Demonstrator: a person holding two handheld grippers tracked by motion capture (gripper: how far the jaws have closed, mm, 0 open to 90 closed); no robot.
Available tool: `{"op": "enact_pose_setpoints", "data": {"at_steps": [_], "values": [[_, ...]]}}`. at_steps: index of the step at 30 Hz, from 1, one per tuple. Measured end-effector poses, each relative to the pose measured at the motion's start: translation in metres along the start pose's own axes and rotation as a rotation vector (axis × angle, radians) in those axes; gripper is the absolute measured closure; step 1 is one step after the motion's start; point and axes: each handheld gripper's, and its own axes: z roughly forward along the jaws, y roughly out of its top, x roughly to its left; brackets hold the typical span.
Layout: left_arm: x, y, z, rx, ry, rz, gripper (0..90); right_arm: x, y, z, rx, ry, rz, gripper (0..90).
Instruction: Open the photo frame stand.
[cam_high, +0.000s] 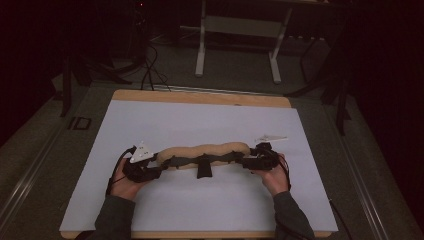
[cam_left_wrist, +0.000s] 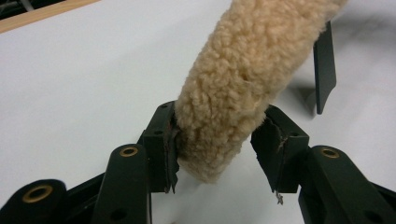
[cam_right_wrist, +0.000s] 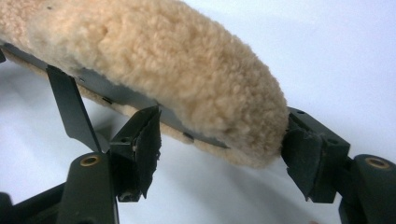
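In the high view, nearest the lower edge, two grey-sleeved forearms come in, and each hand carries a gripper at one end of a long tan fleece pad (cam_high: 205, 150) that lies stretched across the white sheet (cam_high: 210, 120) covering the table. The left gripper (cam_high: 150, 167) sits at the pad's left end and the right gripper (cam_high: 252, 160) at its right end, so the pad spans the whole stretch between them. A dark strap (cam_high: 200, 161) runs along the pad's near side, with a short dark tab (cam_high: 203, 170) hanging from its middle toward the person. In the left gripper view, the pad's rounded end (cam_left_wrist: 219, 135) pokes down between the two black jaws; the left pad (cam_left_wrist: 170, 149) touches the fleece, while the right pad (cam_left_wrist: 271, 149) stands just beside it with a sliver of gap, so the grip looks loose rather than clenched, and I cannot tell whether the fleece is truly pinched. Beyond those jaws the pad rises away up and to the right, and a dark strap end (cam_left_wrist: 324, 65) hangs off its far side. In the right gripper view, the pad's other end (cam_right_wrist: 196, 93) lies across the jaws: the right pad (cam_right_wrist: 306, 154) meets the fleece tip, the left pad (cam_right_wrist: 147, 140) sits under the strap edge, and whether they squeeze it I cannot tell. Farthest off, past the table's wooden rim (cam_high: 200, 96), white desk legs (cam_high: 201, 45) stand on a dim floor.
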Motion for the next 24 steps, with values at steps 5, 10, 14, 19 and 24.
{"op": "enact_pose_setpoints", "data": {"at_steps": [5,10,14,19,24], "values": [[-0.002,-0.001,-0.001,0.002,-0.002,-0.001,52.6,0.001,-0.002,-0.002,0.005,0.001,-0.001,32.5],[-0.005,-0.001,-0.003,0.010,-0.004,0.012,52.2,0.002,-0.007,-0.005,0.004,-0.010,-0.003,35.2],[-0.006,-0.001,-0.003,0.010,-0.006,0.011,52.0,0.000,-0.012,-0.009,0.008,-0.026,0.010,38.3],[-0.006,-0.001,-0.004,0.011,-0.007,0.009,51.9,0.000,-0.022,-0.014,0.030,-0.060,0.014,40.7],[-0.007,-0.002,-0.004,0.011,-0.004,0.007,51.8,0.003,-0.027,-0.019,0.033,-0.084,0.015,46.2]]}}
